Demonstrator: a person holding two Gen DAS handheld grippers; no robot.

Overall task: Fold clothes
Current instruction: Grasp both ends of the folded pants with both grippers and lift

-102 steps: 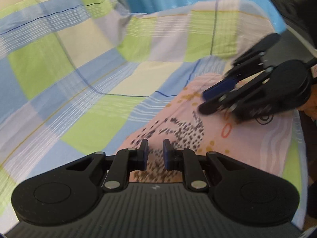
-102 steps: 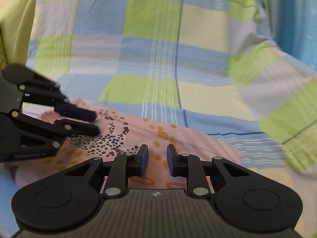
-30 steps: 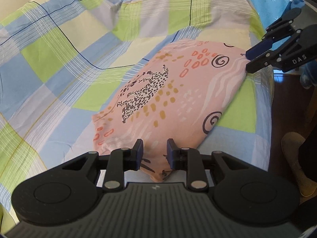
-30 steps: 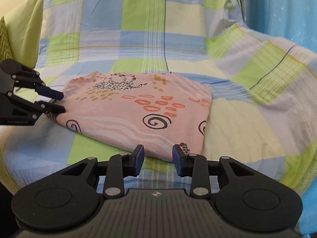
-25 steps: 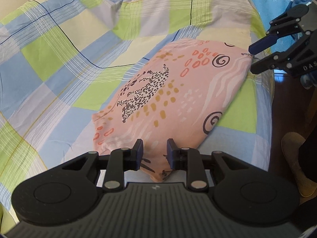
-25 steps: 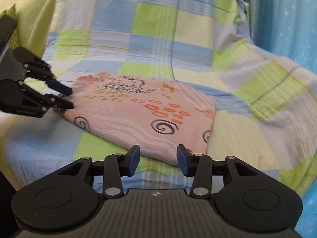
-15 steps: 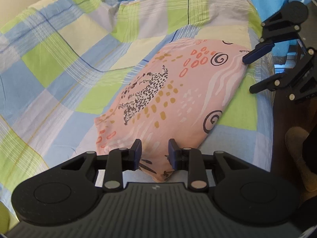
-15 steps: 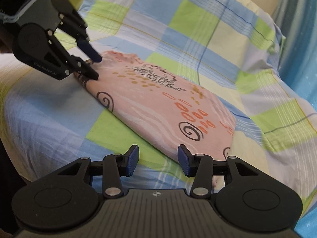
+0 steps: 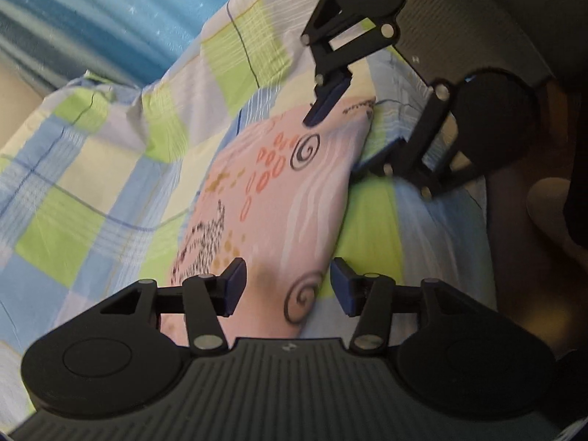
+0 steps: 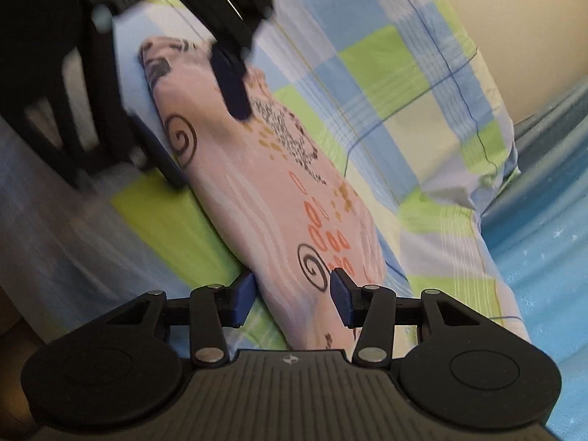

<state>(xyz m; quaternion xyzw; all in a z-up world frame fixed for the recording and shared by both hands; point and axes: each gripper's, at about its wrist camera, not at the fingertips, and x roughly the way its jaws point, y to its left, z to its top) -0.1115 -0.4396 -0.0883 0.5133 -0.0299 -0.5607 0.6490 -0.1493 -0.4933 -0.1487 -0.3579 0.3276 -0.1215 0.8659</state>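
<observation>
A folded pink garment [image 9: 272, 191] with black spirals, orange ovals and a dotted patch lies flat on the checked bedsheet [image 9: 110, 169]. My left gripper [image 9: 288, 290] is open, its blue pads on either side of the garment's near end. At the far end, my right gripper [image 9: 345, 136] is open too, one finger above the cloth and one low at its edge. The right wrist view shows the same from the other end: the right gripper [image 10: 292, 301] straddles the garment [image 10: 272, 183], and the left gripper [image 10: 198, 125] straddles the opposite end.
The blue, green and cream checked sheet [image 10: 404, 84] covers the bed and bunches at the far side. A blue curtain [image 9: 92, 18] hangs behind. Past the bed's edge is dark floor with a light shoe [image 9: 547, 202].
Both grippers have opened wider, tilted sideways and moved in close. Each now has an end of the folded garment between its fingers. The garment itself lies where it did.
</observation>
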